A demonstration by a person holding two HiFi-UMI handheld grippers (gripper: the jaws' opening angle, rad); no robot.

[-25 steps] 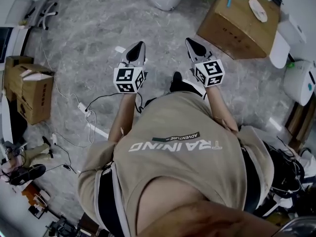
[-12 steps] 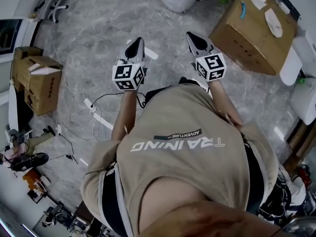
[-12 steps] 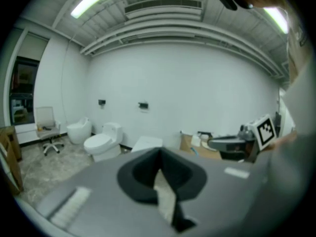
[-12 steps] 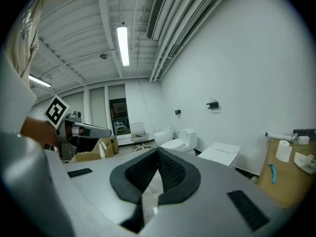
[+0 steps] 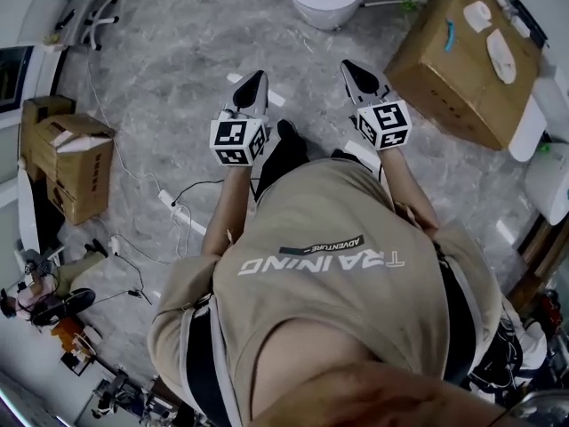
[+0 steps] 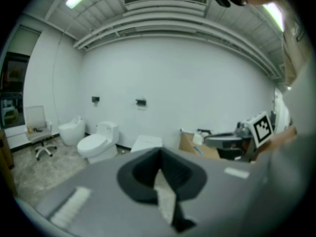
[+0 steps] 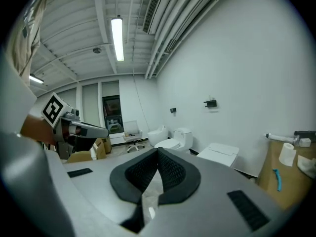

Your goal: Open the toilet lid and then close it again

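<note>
Item: shirt (image 5: pixel 356 318), beige, on the person. Large white print "TRAINING"; beside it a small dark label (image 5: pixel 317 245) reading "ADVENTURE". Both appear upside down in the head view.
Cubes of left hand-held gripper (image 5: pixel 254 78) and right hand-held gripper (image 5: pixel 349 65): black-and-white square markers, no lettering.

The floor (image 5: pixel 169 69) is grey, marble-veined stone. A white power strip (image 5: pixel 175 205) lies on it, with thin cables (image 5: pixel 203 183) trailing off. Cardboard boxes (image 5: pixel 78 163) stand at the left edge. A larger box (image 5: pixel 449 69) sits at the upper right, with a few white items and one blue one on top. An office chair (image 5: pixel 89 16) on castors stands in the far left corner. The walls (image 6: pixel 187 83) are plain white — two small black fittings (image 6: pixel 140 102) are mounted on one. Overhead, long tube lights (image 7: pixel 117 37) glow among exposed ducts (image 7: pixel 173 14) on a ribbed ceiling (image 6: pixel 163 19). A dark glazed opening (image 7: pixel 111 113) shows near the chair.
</note>
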